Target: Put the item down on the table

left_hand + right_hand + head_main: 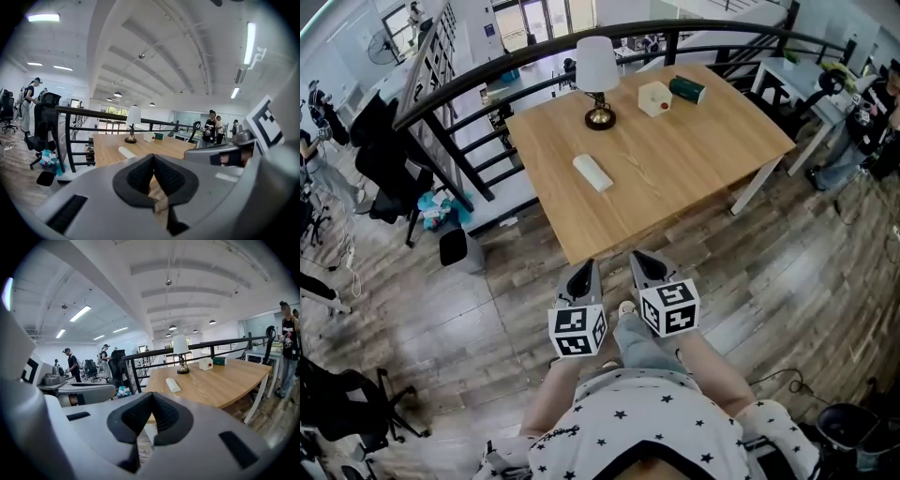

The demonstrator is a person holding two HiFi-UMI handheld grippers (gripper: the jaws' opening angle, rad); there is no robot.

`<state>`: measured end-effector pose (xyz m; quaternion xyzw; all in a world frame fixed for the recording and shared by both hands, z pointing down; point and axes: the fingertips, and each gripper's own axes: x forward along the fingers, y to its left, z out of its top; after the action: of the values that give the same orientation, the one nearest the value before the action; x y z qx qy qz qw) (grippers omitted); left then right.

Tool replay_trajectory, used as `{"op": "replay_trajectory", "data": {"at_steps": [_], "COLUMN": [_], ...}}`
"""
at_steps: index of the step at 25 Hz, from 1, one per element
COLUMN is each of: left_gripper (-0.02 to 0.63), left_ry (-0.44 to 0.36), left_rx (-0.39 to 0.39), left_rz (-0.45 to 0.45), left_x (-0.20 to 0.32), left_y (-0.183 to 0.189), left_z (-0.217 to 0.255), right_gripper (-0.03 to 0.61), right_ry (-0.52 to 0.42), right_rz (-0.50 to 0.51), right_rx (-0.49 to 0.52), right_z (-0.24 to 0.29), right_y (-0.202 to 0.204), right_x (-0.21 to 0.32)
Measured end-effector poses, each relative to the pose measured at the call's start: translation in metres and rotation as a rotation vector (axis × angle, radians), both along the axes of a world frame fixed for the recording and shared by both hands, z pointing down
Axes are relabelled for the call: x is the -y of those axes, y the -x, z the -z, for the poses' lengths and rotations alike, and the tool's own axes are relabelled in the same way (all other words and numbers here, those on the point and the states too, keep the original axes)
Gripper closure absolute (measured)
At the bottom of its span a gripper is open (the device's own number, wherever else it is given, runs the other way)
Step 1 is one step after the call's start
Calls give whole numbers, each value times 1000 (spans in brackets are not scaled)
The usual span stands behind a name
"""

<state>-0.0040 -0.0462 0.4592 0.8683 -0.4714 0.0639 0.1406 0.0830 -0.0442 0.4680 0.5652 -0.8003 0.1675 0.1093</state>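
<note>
A wooden table (694,164) stands ahead of me. On it lie a white oblong item (592,172), a table lamp (598,80), a white box with a red dot (654,97) and a dark green can (686,89). My left gripper (581,276) and right gripper (649,266) hover side by side over the floor, just short of the table's near edge. Both are shut with nothing between the pads. The left gripper view shows its shut jaws (153,161) below the white item (127,152). In the right gripper view the shut jaws (152,399) point toward the same item (173,385).
A black curved railing (487,80) runs behind and left of the table. An office chair (389,159) and a small bin (453,246) stand at the left. Another desk (806,89) and a seated person (870,127) are at the right. Wood floor surrounds me.
</note>
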Motion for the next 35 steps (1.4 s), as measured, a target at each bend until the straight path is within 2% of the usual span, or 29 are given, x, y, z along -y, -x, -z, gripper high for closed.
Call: {"op": "replay_trajectory", "data": {"at_steps": [10,35], "left_gripper": [604,604], "left_ry": [1,-20], "left_rx": [-15,-15], "left_rz": [8,-13], "left_x": [-37,-46], "left_y": [23,8], "left_z": [0,8], "right_gripper": [583,584], "right_ry": [-12,-64], "right_rz": [4,3], "right_rx": [1,-12], "right_z": [1,15], "right_y": [21,13], "right_x": [-40,-53]}}
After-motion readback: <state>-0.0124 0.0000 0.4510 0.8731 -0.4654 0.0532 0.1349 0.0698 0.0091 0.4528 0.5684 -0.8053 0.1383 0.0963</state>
